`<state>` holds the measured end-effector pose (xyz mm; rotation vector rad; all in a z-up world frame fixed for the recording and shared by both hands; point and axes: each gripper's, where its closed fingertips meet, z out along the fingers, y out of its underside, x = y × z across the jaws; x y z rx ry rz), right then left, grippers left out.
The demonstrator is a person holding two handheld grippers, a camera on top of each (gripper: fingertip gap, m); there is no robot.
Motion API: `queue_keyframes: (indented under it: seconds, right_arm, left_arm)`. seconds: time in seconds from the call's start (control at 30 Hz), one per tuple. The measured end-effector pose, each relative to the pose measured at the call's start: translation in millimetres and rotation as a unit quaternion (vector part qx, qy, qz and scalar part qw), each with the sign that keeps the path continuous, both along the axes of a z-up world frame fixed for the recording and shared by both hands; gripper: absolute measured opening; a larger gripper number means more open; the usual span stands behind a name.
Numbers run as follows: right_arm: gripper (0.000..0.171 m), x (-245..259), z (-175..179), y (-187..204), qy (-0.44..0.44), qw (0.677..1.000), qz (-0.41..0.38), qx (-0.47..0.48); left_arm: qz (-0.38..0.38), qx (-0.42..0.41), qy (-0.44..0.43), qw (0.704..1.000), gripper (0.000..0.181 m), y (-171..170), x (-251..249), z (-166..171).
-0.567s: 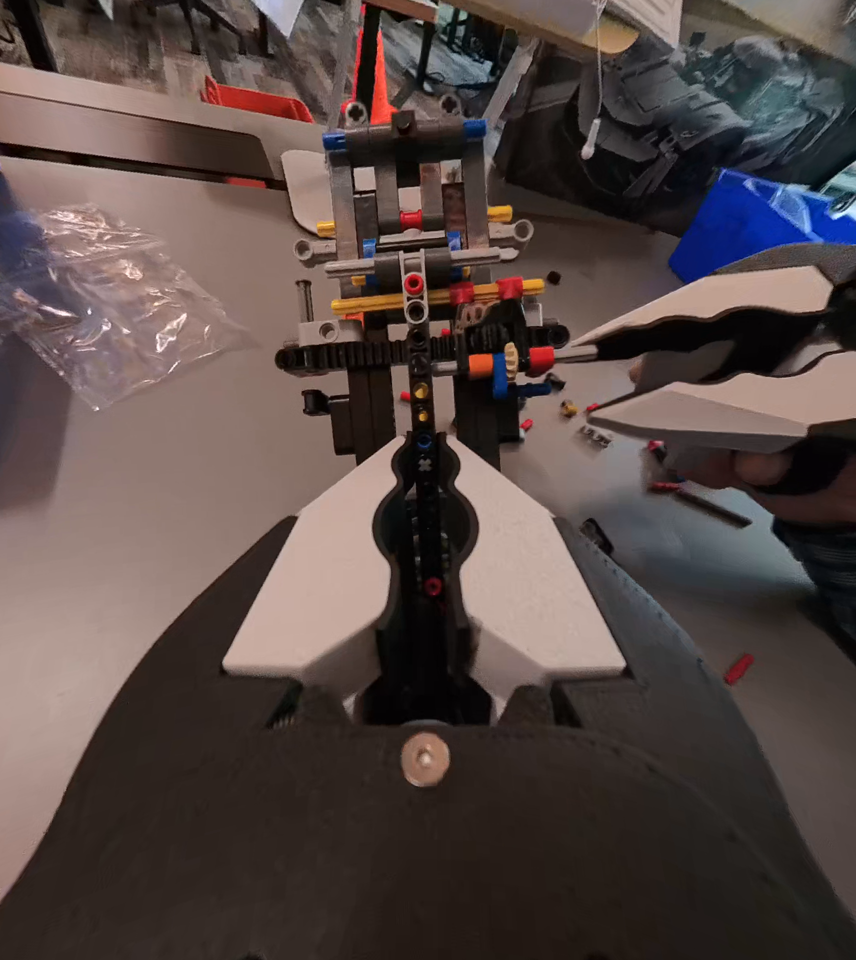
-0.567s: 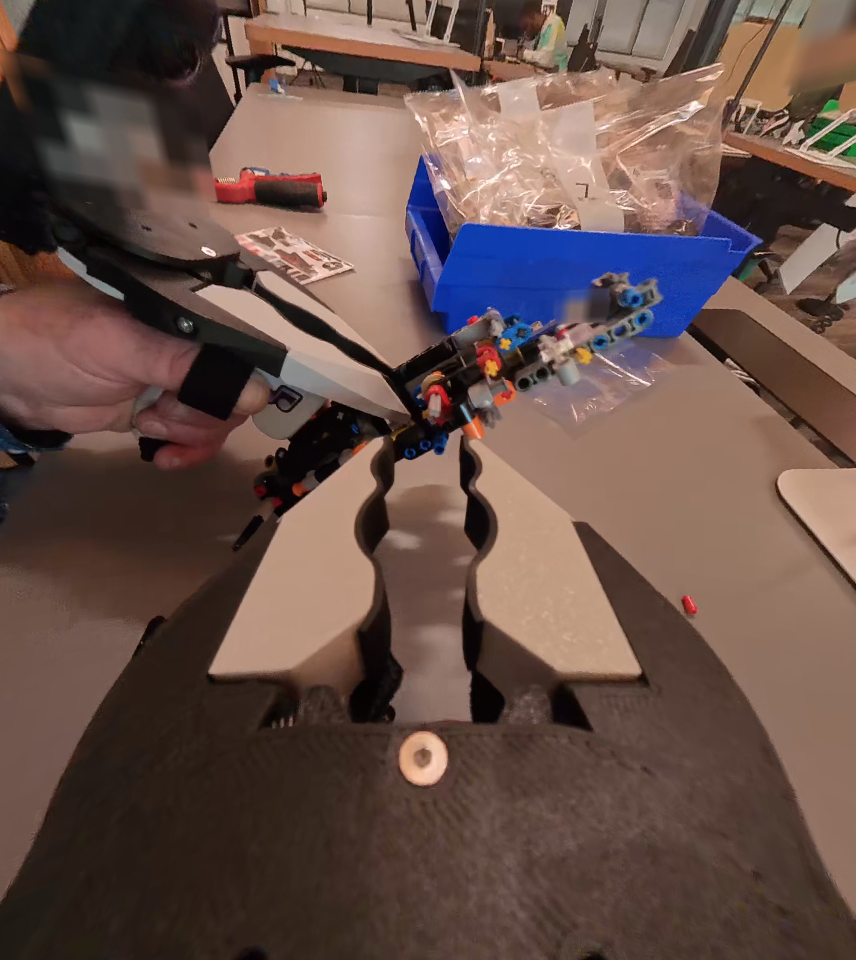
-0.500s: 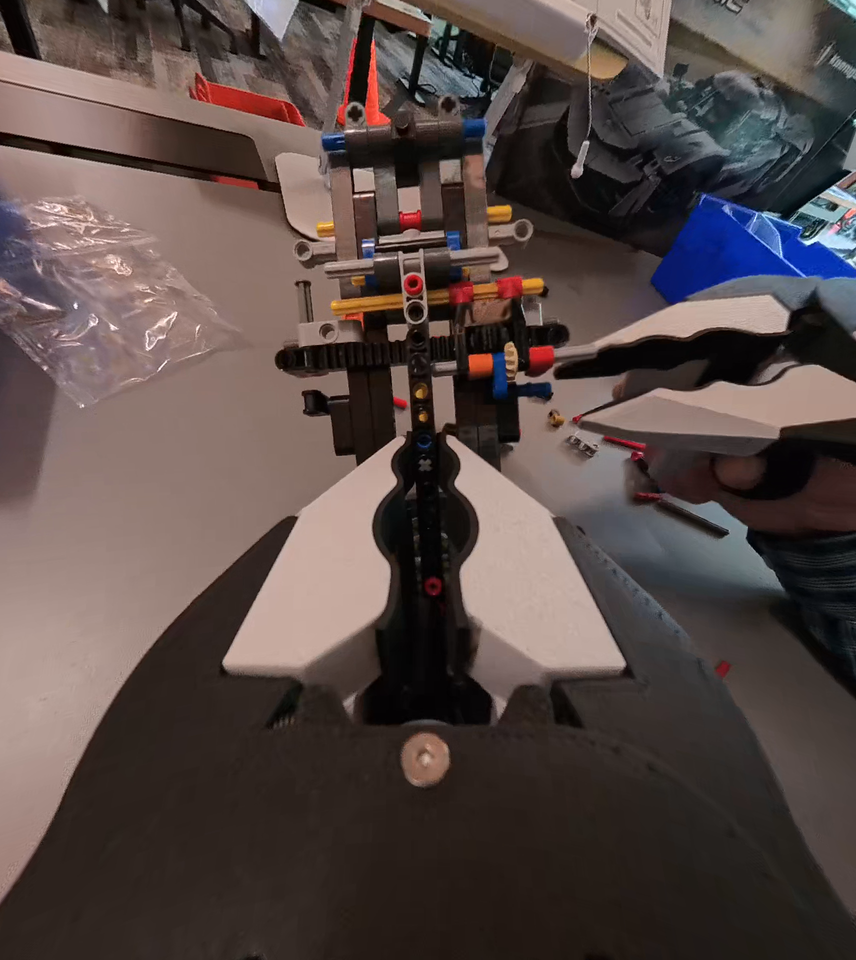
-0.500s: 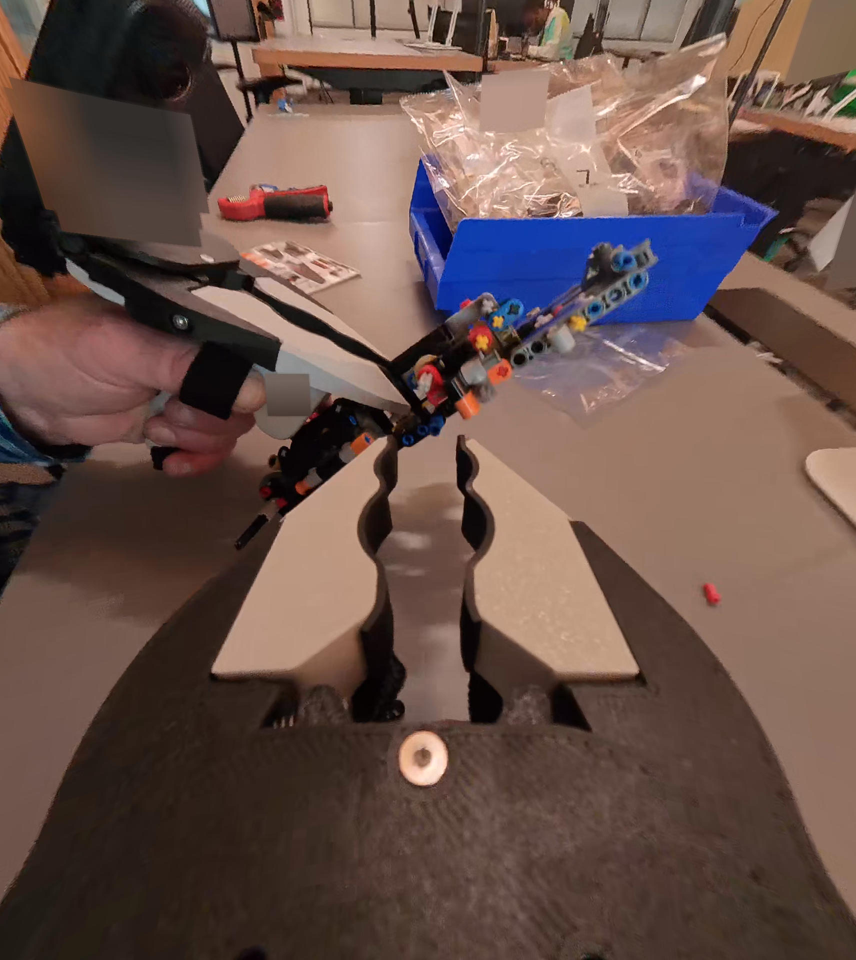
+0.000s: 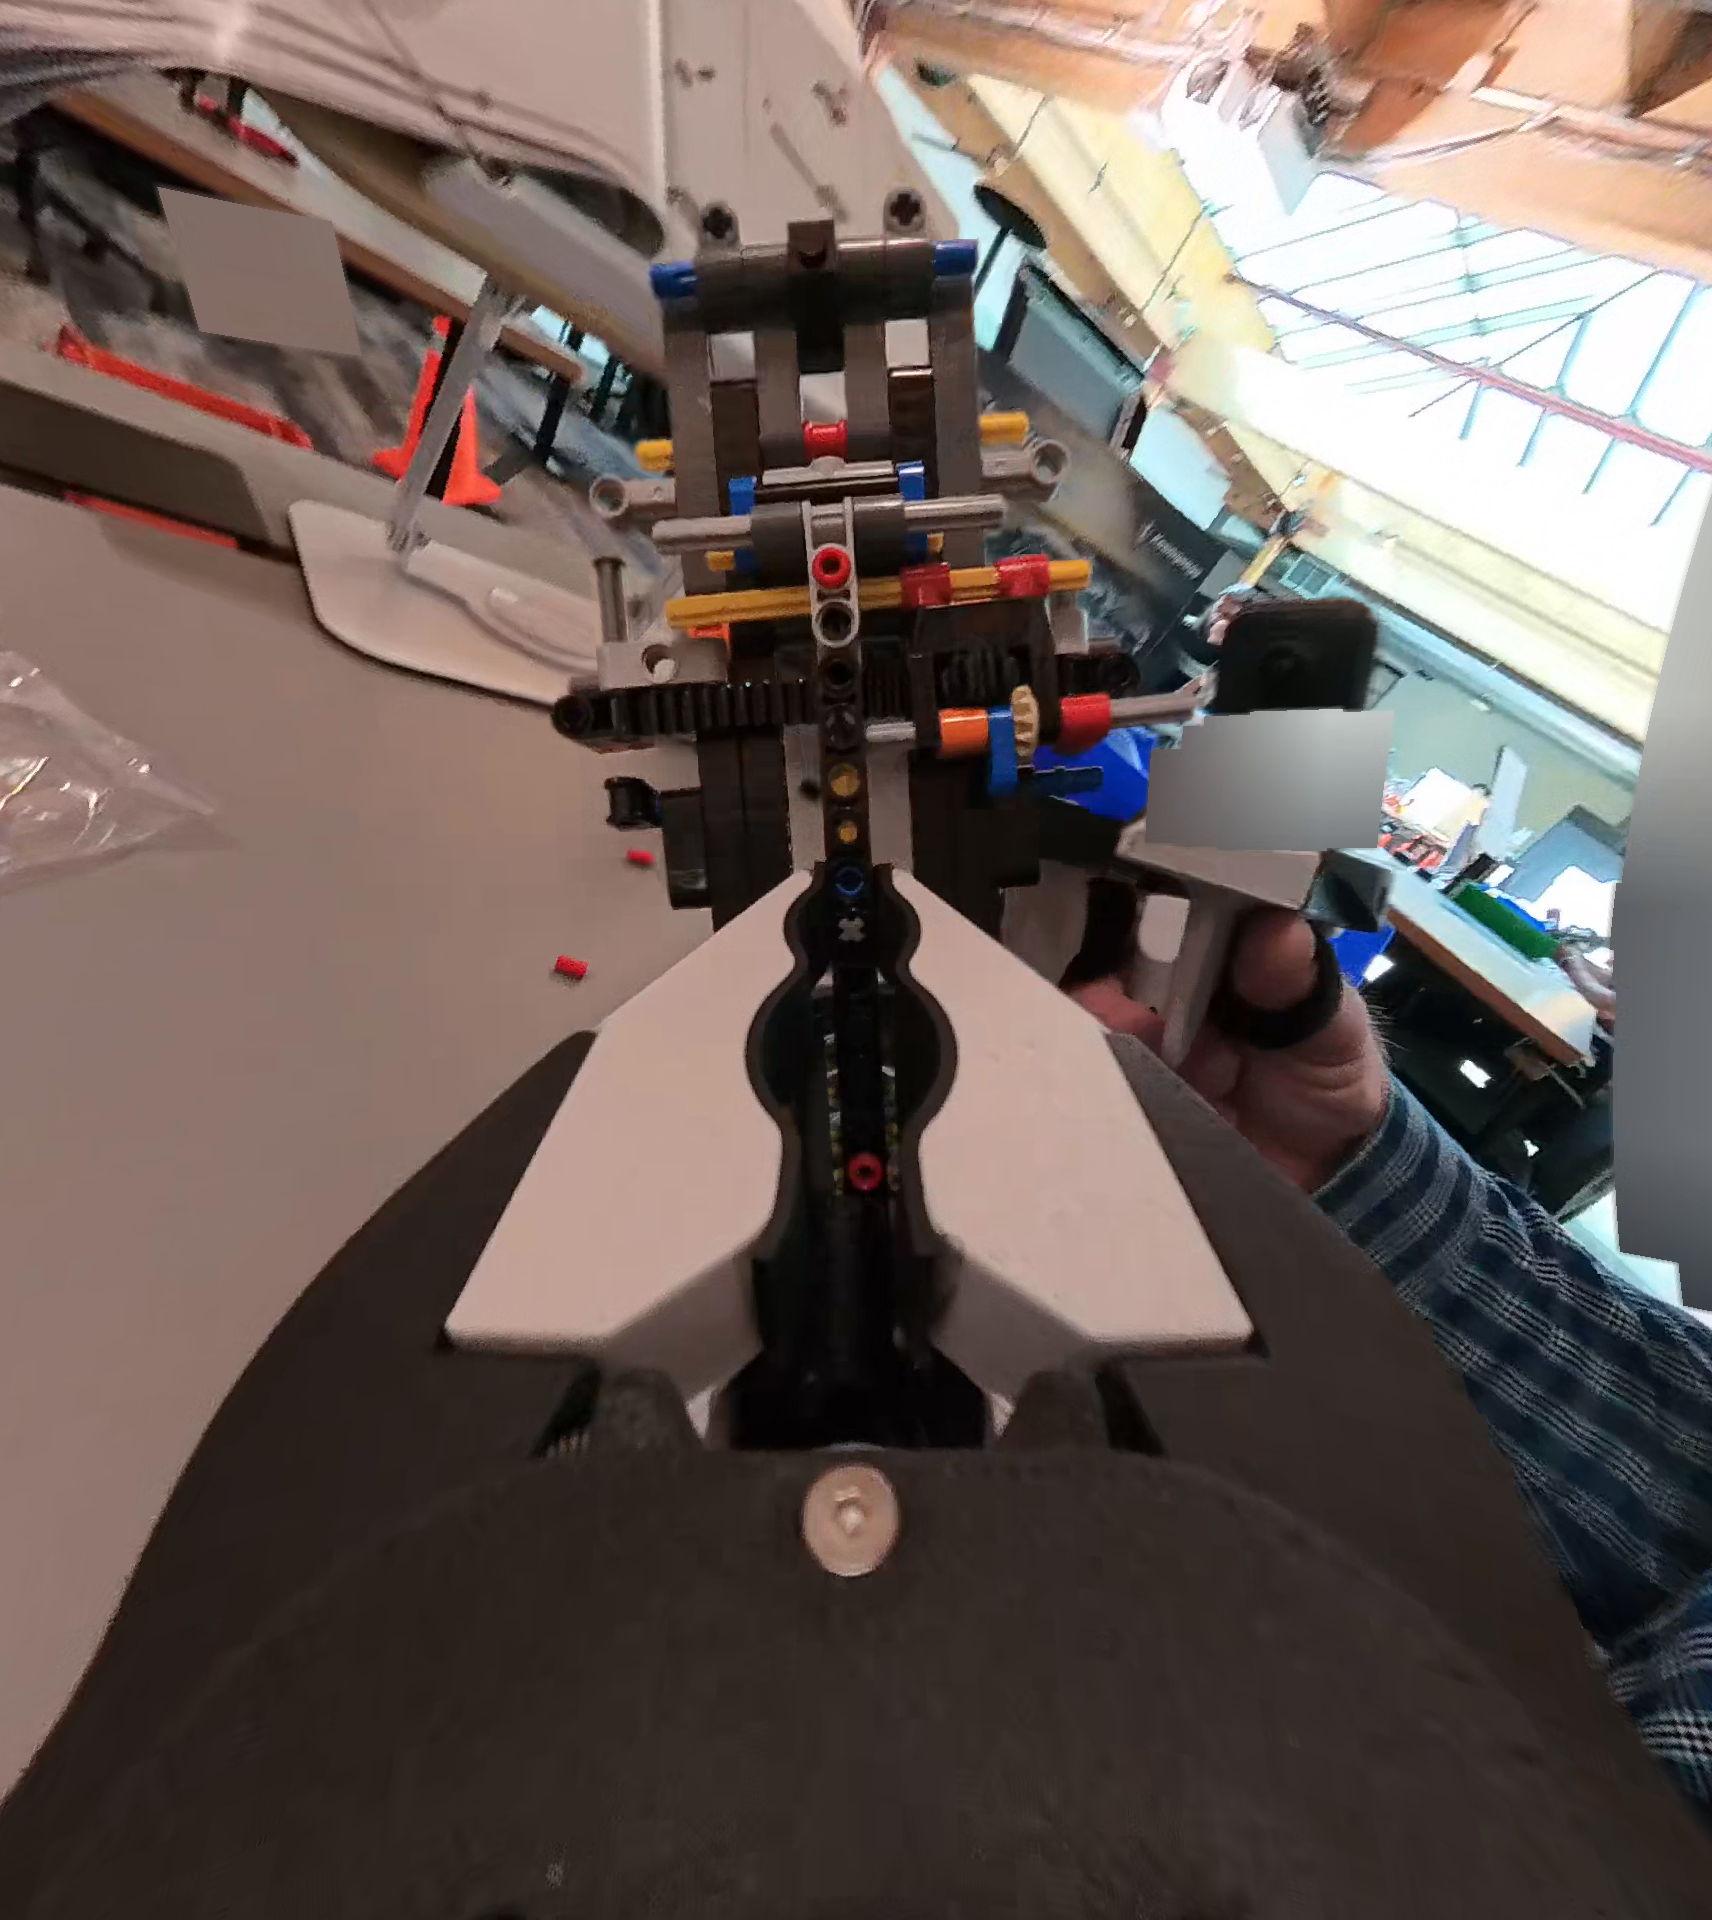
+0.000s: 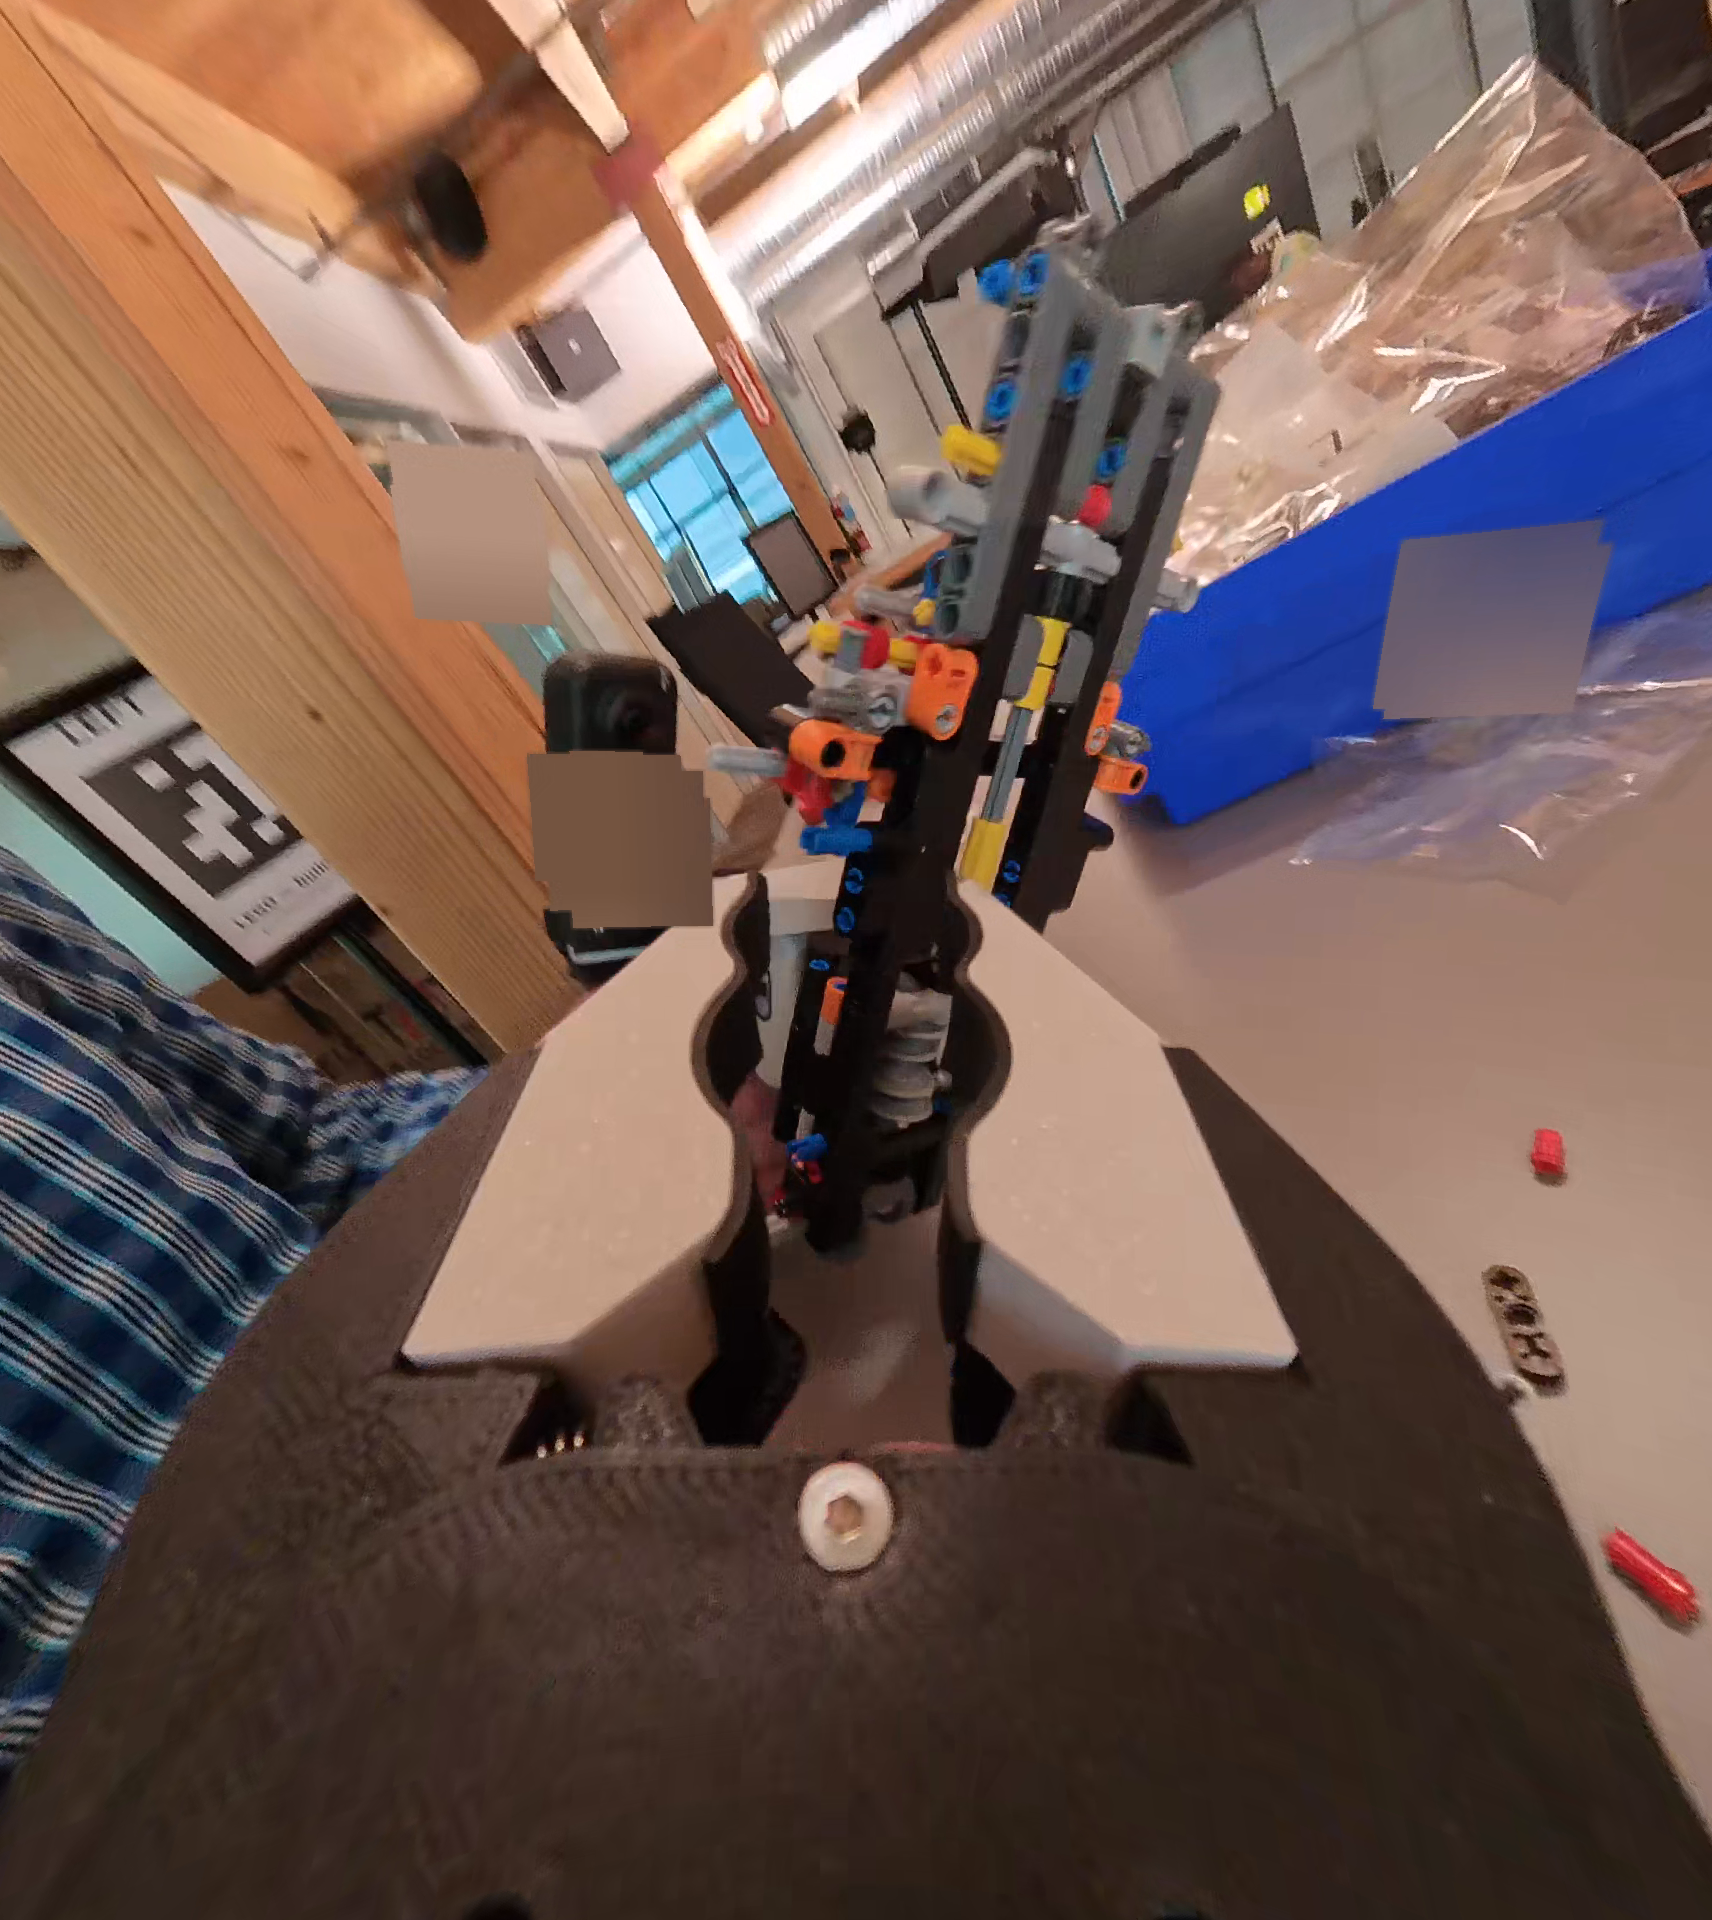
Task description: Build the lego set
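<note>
The lego model (image 5: 831, 520), a tall frame of grey and black beams with yellow axles, a black gear rack and red, blue and orange pins, is held up off the grey table (image 5: 208, 1143). My left gripper (image 5: 850, 883) is shut on the model's black centre beam. My right gripper (image 6: 857, 904) is open, with one jaw on each side of the model's (image 6: 1070, 468) lower black frame and a gap on the left side. In the left wrist view the right gripper (image 5: 1236, 894) shows behind the model, held by a hand.
A blue bin (image 6: 1454, 582) with clear plastic bags (image 6: 1403, 312) stands at the right. Another clear bag (image 5: 0, 769) lies at the left. Loose red pins (image 5: 571, 966) (image 6: 1548, 1151) and a short black beam (image 6: 1527, 1340) lie on the table. A plaid sleeve (image 6: 52, 1143) is close by. My two grippers' fingertips are within a few centimetres of each other.
Both grippers have tilted upward. The left gripper has raised the model. The right gripper has moved in from just short of the model, so its jaws now straddle the model's lower end.
</note>
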<state>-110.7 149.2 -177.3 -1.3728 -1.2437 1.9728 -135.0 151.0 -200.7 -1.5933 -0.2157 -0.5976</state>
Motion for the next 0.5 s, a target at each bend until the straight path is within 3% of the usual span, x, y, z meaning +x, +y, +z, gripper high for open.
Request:
queue_keyframes:
  seconds: [0.2, 0.33, 0.5]
  right_arm:
    - [0.031, 7.0, 17.2, -2.4, 0.036, 0.998, 0.024, -0.046]
    - [0.023, 12.1, 23.9, -7.6, 0.056, 0.997, 0.036, -0.044]
    - [0.033, 19.0, 35.5, -10.5, 0.084, 0.993, 0.055, -0.069]
  left_arm:
    - [-0.028, 0.061, 0.011, 0.998, 0.006, -2.9, 12.1, 16.7]
    - [-0.043, 0.082, 0.004, 0.996, 0.006, -3.3, 15.3, 22.0]
    - [-0.078, 0.112, -0.007, 0.991, 0.006, -5.9, 24.9, 29.6]
